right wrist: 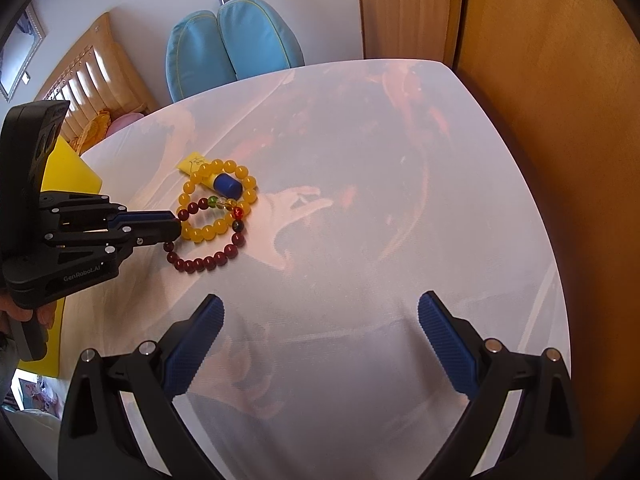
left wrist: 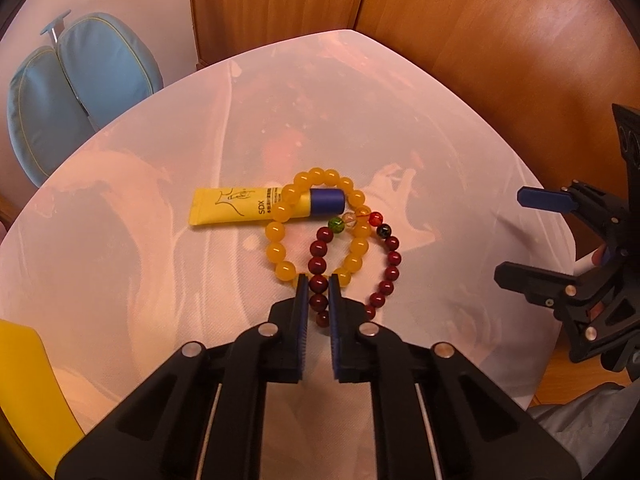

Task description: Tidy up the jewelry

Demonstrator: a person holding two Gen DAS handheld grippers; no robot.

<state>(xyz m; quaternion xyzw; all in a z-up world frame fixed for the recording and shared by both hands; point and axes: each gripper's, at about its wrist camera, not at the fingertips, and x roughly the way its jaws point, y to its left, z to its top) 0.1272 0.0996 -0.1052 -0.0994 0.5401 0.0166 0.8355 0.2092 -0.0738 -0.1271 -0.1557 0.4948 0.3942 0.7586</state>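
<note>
A dark red bead bracelet with a few green, clear and black beads lies on the white table, overlapping a yellow bead bracelet. The yellow bracelet rings the blue cap of a yellow tube. My left gripper is shut on the near-left beads of the red bracelet. From the right wrist view, the left gripper pinches the red bracelet at its left side, beside the yellow bracelet. My right gripper hangs open over bare table, with nothing between its fingers.
A blue padded chair stands behind the table's far edge. Wooden panels border the far right side. A yellow flat object lies at the table's left edge. A hand grips the left gripper's handle.
</note>
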